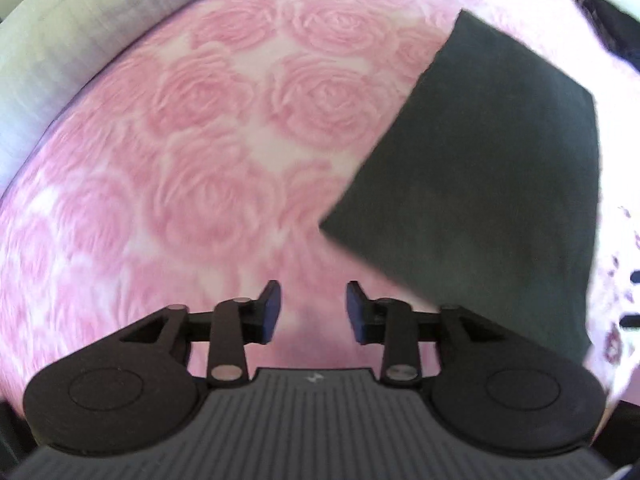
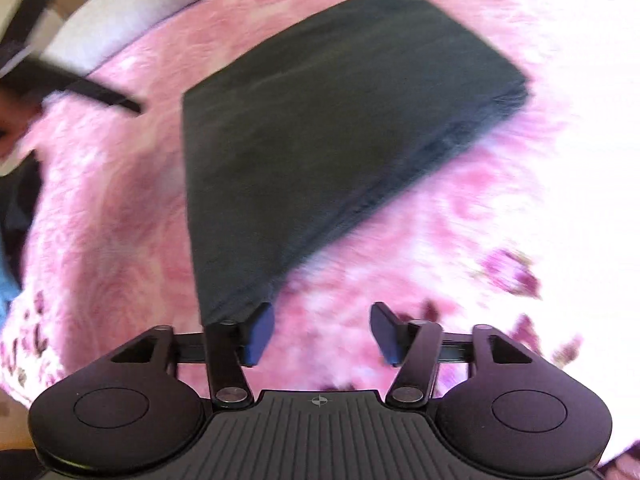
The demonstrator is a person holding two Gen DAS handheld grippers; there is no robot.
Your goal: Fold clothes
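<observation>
A dark grey-black garment lies folded into a flat rectangle on a pink rose-patterned bedspread. In the left wrist view it sits to the right of my left gripper, which is open, empty and above bare bedspread. In the right wrist view the folded garment lies ahead and to the left of my right gripper, which is open and empty; its left fingertip is just at the garment's near corner. Both views are blurred by motion.
A pale cushion or headboard edge borders the bed at far left. The other gripper shows as a dark bar at the left of the right wrist view. Dark objects lie at the far right edge.
</observation>
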